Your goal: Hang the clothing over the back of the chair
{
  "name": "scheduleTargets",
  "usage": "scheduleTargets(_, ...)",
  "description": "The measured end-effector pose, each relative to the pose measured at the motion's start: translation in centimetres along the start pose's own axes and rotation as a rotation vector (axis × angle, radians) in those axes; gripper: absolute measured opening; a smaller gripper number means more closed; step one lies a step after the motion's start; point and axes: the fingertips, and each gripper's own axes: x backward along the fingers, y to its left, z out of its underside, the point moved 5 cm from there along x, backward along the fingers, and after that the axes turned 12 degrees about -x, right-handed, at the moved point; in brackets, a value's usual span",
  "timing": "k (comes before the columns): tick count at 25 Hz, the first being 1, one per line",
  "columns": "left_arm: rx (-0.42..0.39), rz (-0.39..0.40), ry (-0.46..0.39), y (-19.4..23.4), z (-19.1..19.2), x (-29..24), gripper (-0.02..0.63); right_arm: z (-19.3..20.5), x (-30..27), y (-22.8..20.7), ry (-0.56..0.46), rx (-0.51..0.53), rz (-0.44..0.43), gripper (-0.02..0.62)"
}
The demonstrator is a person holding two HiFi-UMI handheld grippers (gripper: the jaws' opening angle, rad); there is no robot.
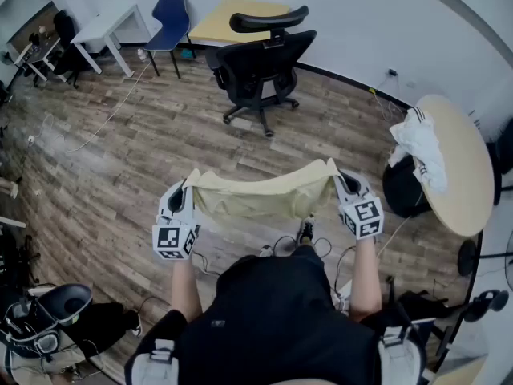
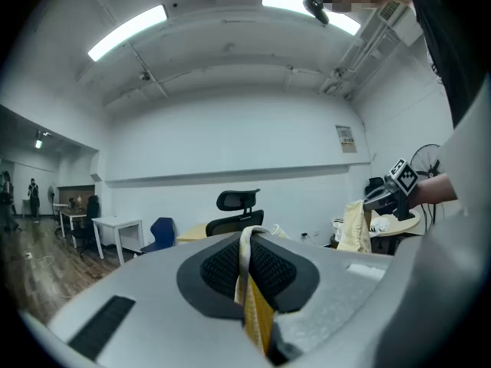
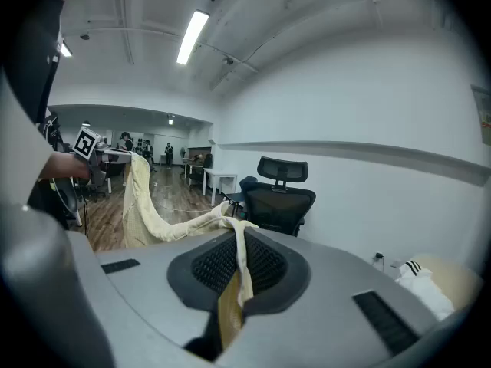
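Far left by the wall, a white desk (image 1: 104, 29) and a blue chair (image 1: 171, 18). Neither is in play.

Now your left tool (image 1: 186, 189): it's pressed shut on one top corner of the cloth (image 1: 260, 199). The left gripper view shows the pale yellow fabric pinched between the jaws, with a fold looping up over the pads.

From there the cloth runs straight across to your other hand. It's spread wide in the air in front of you, above the wood floor (image 1: 120, 159), and its top edge dips a little in the middle.

Look past the cloth and there's the black chair (image 1: 260, 62). It stands well apart from the cloth, headrest up, with a yellow desk (image 1: 232, 18) behind it at the wall. The cloth touches no part of it.

On to your right tool (image 1: 343, 184): it's clamped too, gripping the opposite top corner. In the right gripper view the fabric is squeezed between the jaws and trails off toward your left hand.

Far right, a round desk (image 1: 457, 167) carries a crumpled white garment (image 1: 418, 144) with dark stripes, well clear of the yellow cloth.
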Motion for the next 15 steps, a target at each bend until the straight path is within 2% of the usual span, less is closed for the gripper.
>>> scheduleTargets(15, -0.025, 0.011, 0.003, -1.9, -1.5, -0.4, 0.005, 1.7, 1.5, -1.5, 0.028, -0.045, 0.017, 0.003)
